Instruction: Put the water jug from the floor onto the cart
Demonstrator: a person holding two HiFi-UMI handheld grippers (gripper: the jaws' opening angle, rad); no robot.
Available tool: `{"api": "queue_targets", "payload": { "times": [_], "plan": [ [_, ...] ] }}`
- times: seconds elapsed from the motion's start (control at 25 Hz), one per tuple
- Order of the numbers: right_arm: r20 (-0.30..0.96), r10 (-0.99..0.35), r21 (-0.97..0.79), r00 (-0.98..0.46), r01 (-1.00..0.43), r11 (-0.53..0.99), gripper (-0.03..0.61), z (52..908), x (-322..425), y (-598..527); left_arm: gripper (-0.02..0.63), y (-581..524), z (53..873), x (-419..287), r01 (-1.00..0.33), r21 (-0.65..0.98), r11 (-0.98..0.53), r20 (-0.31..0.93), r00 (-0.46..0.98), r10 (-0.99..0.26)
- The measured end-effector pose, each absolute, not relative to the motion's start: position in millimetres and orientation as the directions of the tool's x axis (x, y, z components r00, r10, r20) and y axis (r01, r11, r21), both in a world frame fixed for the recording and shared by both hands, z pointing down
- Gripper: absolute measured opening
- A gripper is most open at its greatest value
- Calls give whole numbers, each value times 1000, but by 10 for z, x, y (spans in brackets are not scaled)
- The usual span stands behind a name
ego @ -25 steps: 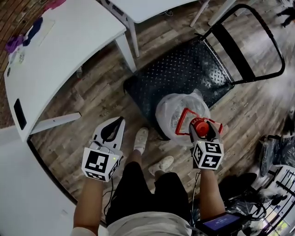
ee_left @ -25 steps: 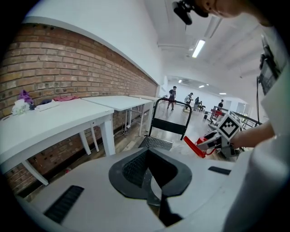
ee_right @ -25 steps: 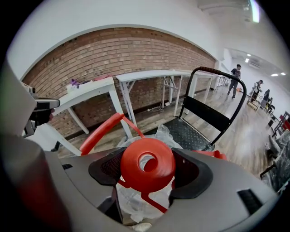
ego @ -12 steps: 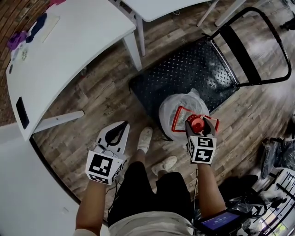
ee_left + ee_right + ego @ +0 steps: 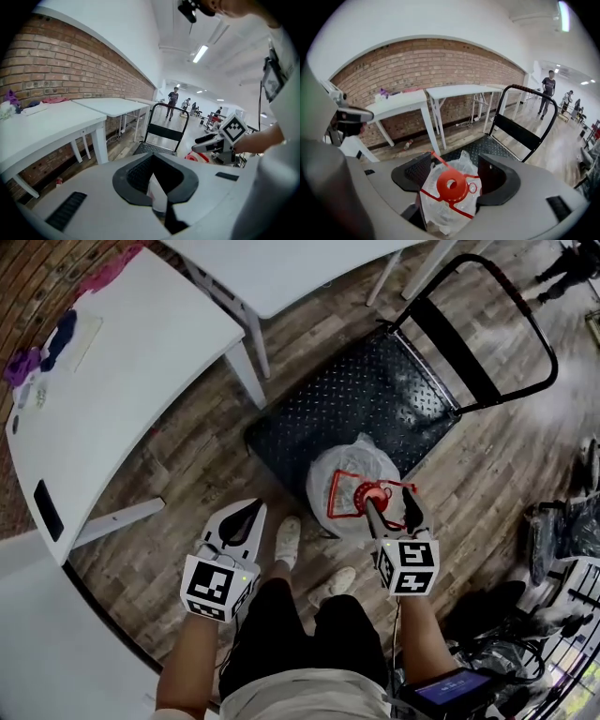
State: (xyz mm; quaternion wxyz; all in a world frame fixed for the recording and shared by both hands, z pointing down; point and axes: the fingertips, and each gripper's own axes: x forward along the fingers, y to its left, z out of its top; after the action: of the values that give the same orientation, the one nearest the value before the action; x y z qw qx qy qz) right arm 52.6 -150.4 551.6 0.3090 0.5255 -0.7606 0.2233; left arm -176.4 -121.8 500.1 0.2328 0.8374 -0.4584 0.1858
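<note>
The clear water jug (image 5: 339, 472), wrapped in thin plastic with a red cap (image 5: 376, 493) and a red handle, stands at the near corner of the black cart deck (image 5: 361, 395). My right gripper (image 5: 394, 511) hovers at the jug's top. Its jaws stand apart either side of the cap (image 5: 452, 184), open and not touching it. In the right gripper view the jug (image 5: 440, 208) fills the space below the jaws. My left gripper (image 5: 246, 513) hangs over the wooden floor left of the jug, shut and empty; in its own view (image 5: 154, 161) the jaws meet.
The cart's black push bar (image 5: 525, 320) rises at its far side. A white table (image 5: 141, 352) stands to the left and a second one (image 5: 281, 259) behind. The person's shoes (image 5: 286, 521) are beside the cart's corner. Bags and cables (image 5: 562, 531) crowd the right.
The right gripper was shut on the jug's top with the handle raised. It is now open, and the red handle has dropped to the left. The left gripper stayed put.
</note>
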Motion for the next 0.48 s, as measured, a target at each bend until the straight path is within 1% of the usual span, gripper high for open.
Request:
{"api": "queue_targets", "payload": {
  "times": [0.12, 0.16, 0.2, 0.28, 0.32, 0.4, 0.48],
  "plan": [
    [604, -751, -109, -268, -961, 255, 314, 4926, 659, -1459, -1, -1287, 4782, -1548, -812, 232, -536, 492, 573, -656],
    [568, -783, -134, -253, -967, 215, 314, 4739, 739, -1439, -2, -1319, 4691, -1467, -794, 235, -560, 476, 597, -646],
    [535, -814, -146, -225, -974, 173, 300, 4568, 832, -1413, -2, -1356, 4599, -1390, -775, 237, -585, 459, 620, -636],
    [484, -863, -138, -148, -986, 91, 213, 4277, 1027, -1334, -2, -1419, 4412, -1250, -738, 233, -634, 428, 663, -615],
    [463, -879, -128, -112, -990, 59, 187, 4151, 1117, -1281, -2, -1440, 4319, -1185, -720, 226, -656, 416, 680, -604],
    [425, -903, -110, -61, -994, 16, 144, 3921, 1274, -1162, -2, -1470, 4131, -1059, -692, 206, -692, 396, 706, -588],
    [391, -920, -102, -32, -995, -8, 121, 3711, 1405, -1031, -2, -1470, 3946, -948, -674, 191, -714, 374, 722, -582]
  ]
}}
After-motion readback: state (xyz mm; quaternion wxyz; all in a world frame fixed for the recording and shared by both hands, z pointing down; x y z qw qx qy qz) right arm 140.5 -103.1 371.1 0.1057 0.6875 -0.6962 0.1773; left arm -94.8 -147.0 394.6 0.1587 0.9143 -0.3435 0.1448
